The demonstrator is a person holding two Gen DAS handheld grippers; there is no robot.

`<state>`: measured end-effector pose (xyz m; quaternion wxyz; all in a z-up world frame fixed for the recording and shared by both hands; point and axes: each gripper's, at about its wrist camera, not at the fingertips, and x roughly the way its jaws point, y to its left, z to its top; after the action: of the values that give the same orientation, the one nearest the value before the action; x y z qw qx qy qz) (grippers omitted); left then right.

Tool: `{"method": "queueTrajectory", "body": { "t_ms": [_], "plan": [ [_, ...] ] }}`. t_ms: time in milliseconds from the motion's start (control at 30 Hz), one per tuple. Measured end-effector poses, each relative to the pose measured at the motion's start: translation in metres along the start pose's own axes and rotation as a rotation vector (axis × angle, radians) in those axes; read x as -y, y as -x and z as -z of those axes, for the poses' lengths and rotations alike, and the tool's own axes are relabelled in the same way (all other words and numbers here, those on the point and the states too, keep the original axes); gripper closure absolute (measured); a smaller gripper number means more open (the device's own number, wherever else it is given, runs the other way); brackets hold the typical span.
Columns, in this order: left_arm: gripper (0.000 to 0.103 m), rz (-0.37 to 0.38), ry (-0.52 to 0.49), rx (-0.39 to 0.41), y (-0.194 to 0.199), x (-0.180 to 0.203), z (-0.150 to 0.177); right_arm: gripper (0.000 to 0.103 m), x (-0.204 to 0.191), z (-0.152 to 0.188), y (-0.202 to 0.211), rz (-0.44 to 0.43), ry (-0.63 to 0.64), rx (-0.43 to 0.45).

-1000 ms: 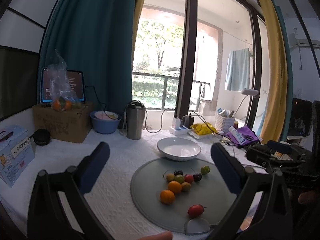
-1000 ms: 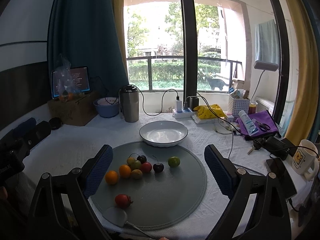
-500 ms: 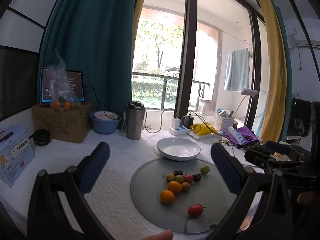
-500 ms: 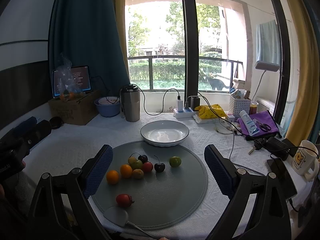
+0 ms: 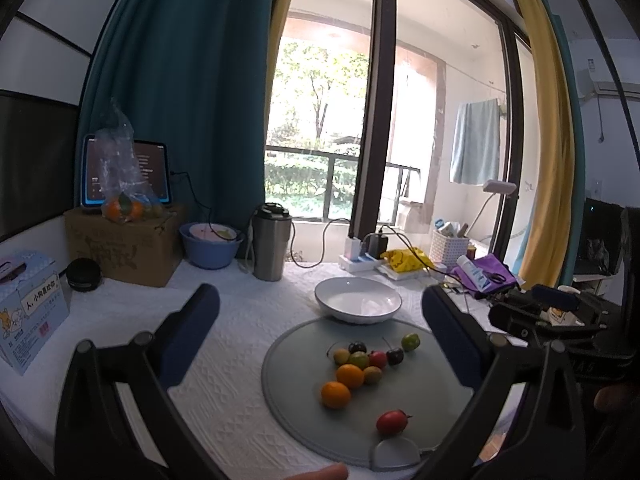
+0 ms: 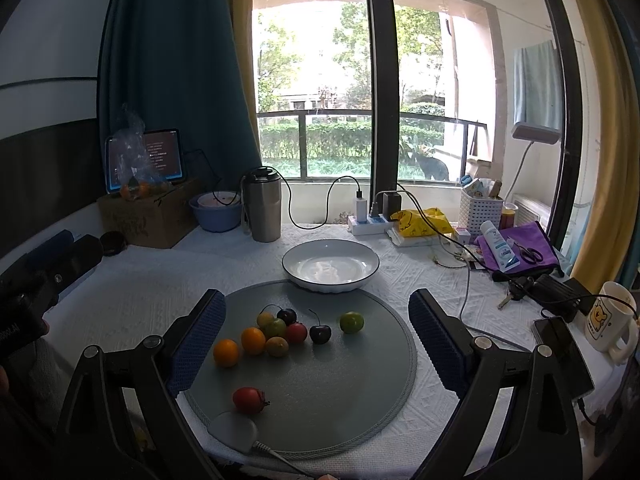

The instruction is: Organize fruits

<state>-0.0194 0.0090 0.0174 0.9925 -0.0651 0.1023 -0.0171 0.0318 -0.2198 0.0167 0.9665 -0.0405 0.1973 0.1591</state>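
Several small fruits lie on a round grey mat [image 6: 344, 400]: two oranges [image 6: 226, 353], a red tomato [image 6: 248, 399], a green lime [image 6: 351, 322], dark cherries [image 6: 320, 334] and a cluster of small plums. An empty white bowl [image 6: 330, 266] stands behind the mat. My right gripper [image 6: 316, 340] is open and empty, held above the mat's near side. My left gripper [image 5: 320, 340] is open and empty, held above the table left of the mat [image 5: 420, 404]. The fruits [image 5: 352, 376] and bowl [image 5: 357, 305] show there too.
A steel tumbler [image 6: 262, 207], blue basin [image 6: 216, 212] and cardboard box [image 6: 148, 216] with a tablet stand at the back left. A power strip with cables, a yellow bag, a purple cloth and a white mug [image 6: 610, 320] are at the right. A blue carton [image 5: 28, 308] is far left.
Both views shift only slightly; the right gripper has eased a little toward the mat. Nothing has been grasped or moved.
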Motion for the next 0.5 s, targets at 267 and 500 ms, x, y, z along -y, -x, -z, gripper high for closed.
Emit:
{"method": "queueTrajectory", "body": {
  "t_ms": [267,500],
  "plan": [
    [0.001,0.001,0.001,0.000,0.0002,-0.0003,-0.0001,0.008,-0.0015,0.0002,0.0005,-0.001,0.004,-0.006],
    [0.001,-0.001,0.009,-0.004,0.0003,-0.0030,0.0010,0.008,-0.0041,-0.0003,-0.0018,-0.003,0.009,-0.013]
  ]
}}
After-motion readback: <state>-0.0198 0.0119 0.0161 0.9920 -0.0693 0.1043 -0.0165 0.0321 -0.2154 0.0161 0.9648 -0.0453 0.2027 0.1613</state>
